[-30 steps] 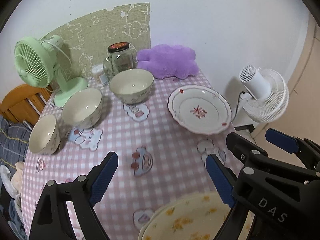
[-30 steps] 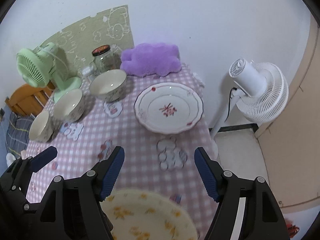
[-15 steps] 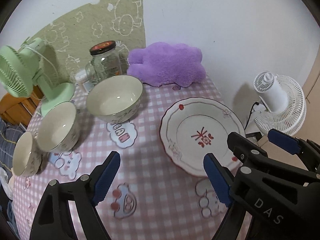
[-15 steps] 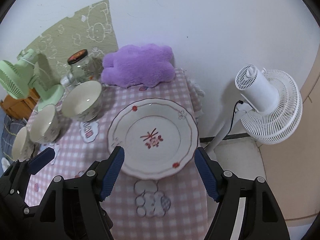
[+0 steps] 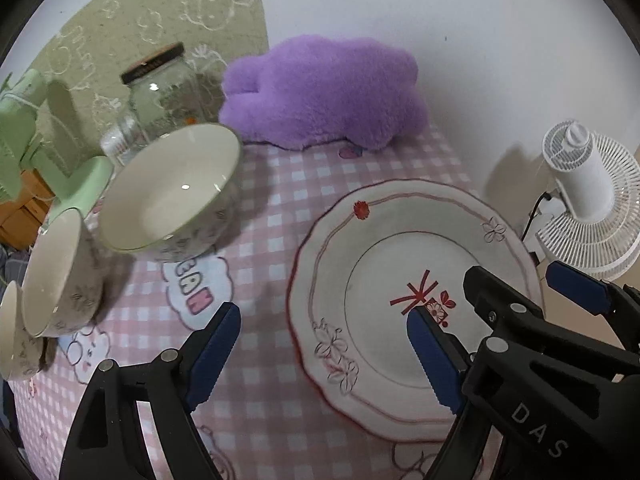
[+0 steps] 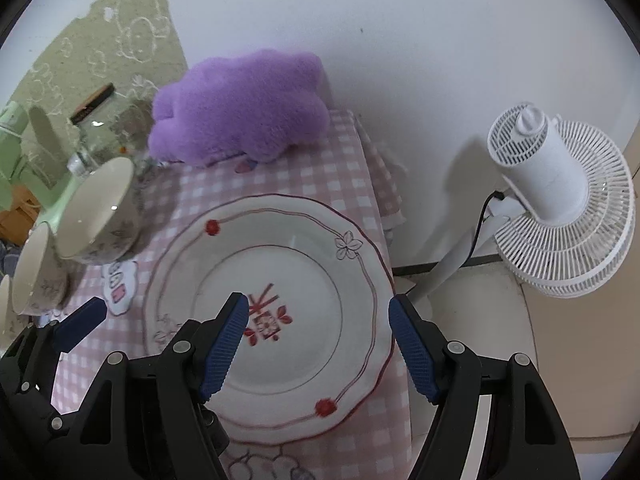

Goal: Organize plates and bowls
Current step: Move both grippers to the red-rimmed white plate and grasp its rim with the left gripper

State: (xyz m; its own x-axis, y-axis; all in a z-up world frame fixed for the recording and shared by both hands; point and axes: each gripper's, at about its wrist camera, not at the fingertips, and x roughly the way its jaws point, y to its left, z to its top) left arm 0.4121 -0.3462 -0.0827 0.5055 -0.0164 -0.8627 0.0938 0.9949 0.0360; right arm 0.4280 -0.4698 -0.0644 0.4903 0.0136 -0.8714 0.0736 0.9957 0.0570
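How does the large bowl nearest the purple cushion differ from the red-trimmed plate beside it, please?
The large bowl is deep with tall sides; the red-trimmed plate is shallow and wide. The bowl's inside is plain cream, with a faint grey pattern outside; the plate carries a red centre motif, a red line and flowers along its scalloped rim. Both sit upright and empty on the pink checked tablecloth.

On the worktop (image 6: 360, 184) the plate (image 6: 304, 280) lies at the right side, near the edge. Left of it stand three bowls in a row, the largest bowl (image 5: 172, 188) farthest back, the middle bowl (image 5: 56, 272) and the smallest bowl (image 5: 10, 328) nearer (this last partly cut off). Behind them stands a jar (image 5: 168, 92), and right of it a cushion (image 5: 324, 92) against the wall. A standing fan (image 6: 560, 200) is on the floor, right of the worktop.
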